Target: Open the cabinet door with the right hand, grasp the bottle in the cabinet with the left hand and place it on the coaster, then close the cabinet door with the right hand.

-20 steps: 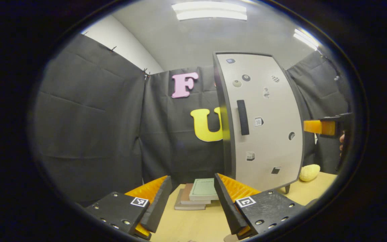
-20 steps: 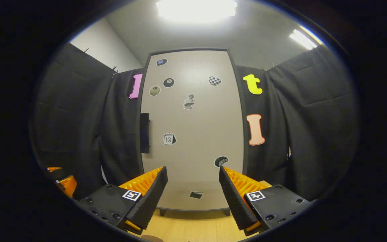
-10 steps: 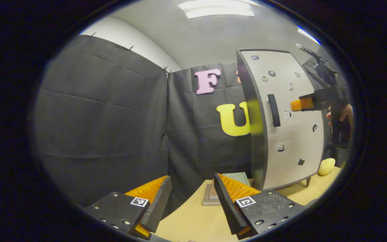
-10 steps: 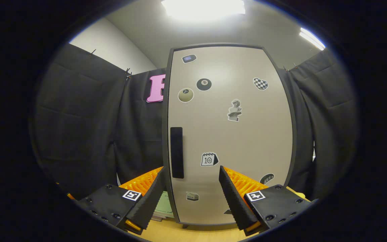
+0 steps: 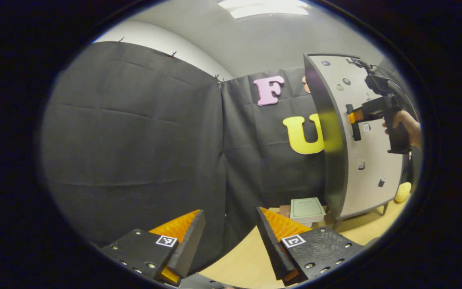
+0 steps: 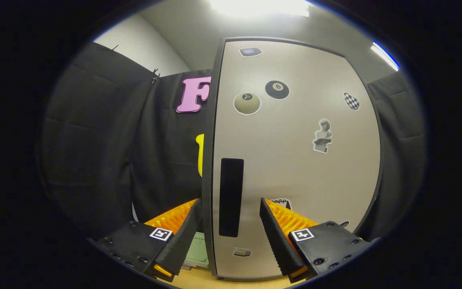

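Left gripper [image 5: 229, 241]: two wedge-shaped fingers with ribbed inner faces on flat black plates, each plate carrying silver screws and a square black-and-white marker. Right gripper [image 6: 229, 235]: same build and markers. In the left gripper view its black pistol-style handle carries a cable [image 5: 379, 72] on top.

A stack of books [image 5: 305, 209] lies on the wooden table [image 5: 251, 261] near its far edge, against the dark cloth wall, a pale green one on top and a brownish one under it. In the right gripper view a corner of the green book [image 6: 198, 251] shows low down. A yellow, rounded thing [image 5: 402, 192] rests on the table toward its right end; what it is cannot be told. Ceiling lights [image 5: 269, 7] glow overhead
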